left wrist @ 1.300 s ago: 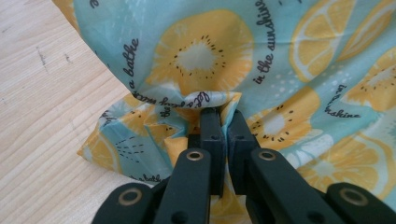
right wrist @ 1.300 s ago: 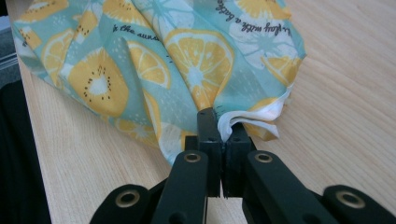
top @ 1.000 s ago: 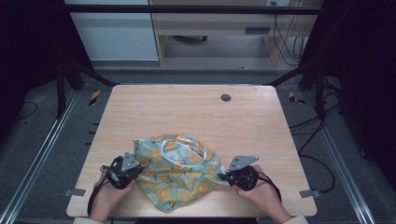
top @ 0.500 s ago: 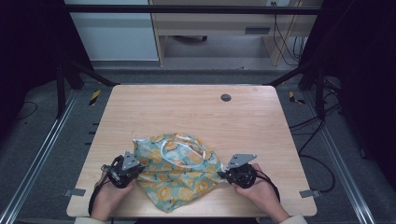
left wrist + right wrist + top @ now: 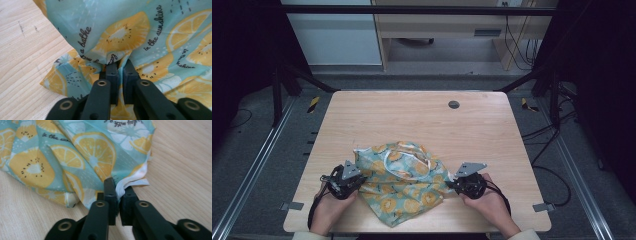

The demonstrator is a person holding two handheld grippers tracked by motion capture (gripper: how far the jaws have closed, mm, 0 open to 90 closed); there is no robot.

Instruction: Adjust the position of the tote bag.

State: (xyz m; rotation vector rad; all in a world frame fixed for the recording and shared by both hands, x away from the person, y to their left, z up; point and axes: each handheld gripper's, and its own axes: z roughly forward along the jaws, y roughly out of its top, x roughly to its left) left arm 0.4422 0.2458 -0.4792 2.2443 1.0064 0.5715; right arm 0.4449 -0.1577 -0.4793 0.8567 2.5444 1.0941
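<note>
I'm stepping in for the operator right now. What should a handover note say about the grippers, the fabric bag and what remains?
Left gripper: jaws nearly shut, just easing open, a fold of the citrus-print bag between them at its left edge.
Right gripper: likewise, just easing open, the bag's white-hemmed right edge between its jaws.
The bag lies crumpled at the near middle of the table, its white handles on top.
Done: both edges taken.
Left: probably letting go, then smoothing or folding.
</note>
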